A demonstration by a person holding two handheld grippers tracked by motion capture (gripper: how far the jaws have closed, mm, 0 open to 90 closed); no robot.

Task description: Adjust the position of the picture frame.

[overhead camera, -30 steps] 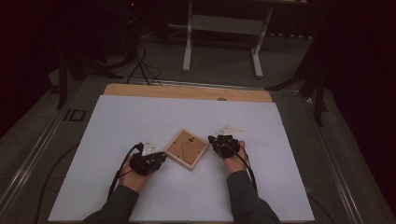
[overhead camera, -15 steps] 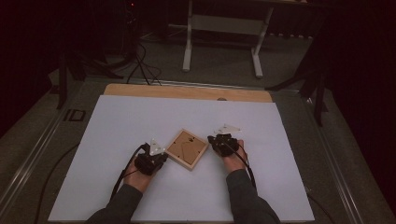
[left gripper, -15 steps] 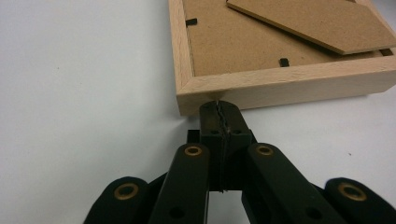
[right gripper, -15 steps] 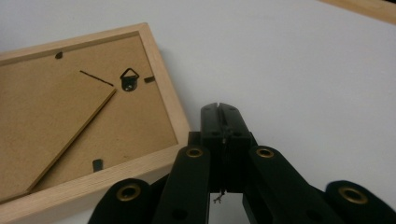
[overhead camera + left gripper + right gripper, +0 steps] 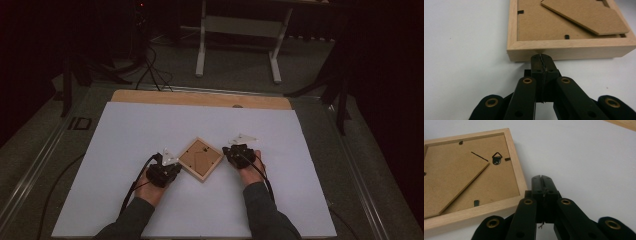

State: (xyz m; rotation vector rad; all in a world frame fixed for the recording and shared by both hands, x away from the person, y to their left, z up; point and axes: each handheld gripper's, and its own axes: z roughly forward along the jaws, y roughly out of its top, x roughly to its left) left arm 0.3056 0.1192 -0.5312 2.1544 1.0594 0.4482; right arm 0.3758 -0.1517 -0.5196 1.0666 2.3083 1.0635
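Wooden picture frame (image 5: 200, 159), back up, on tabletop (image 5: 125, 130). Left gripper (image 5: 541, 58), closed and empty, had advanced to touch its edge; right gripper (image 5: 541, 180) closed, empty, beside the corner. Push probably imminent.

dark room | grey floor (image 5: 240, 75) | white stand (image 5: 239, 25) | floor cables (image 5: 150, 70)

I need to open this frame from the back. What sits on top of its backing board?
On the wooden frame's backing board lie a folded cardboard stand, a triangular hanger ring and small black tabs. Whatever is under the board is hidden.
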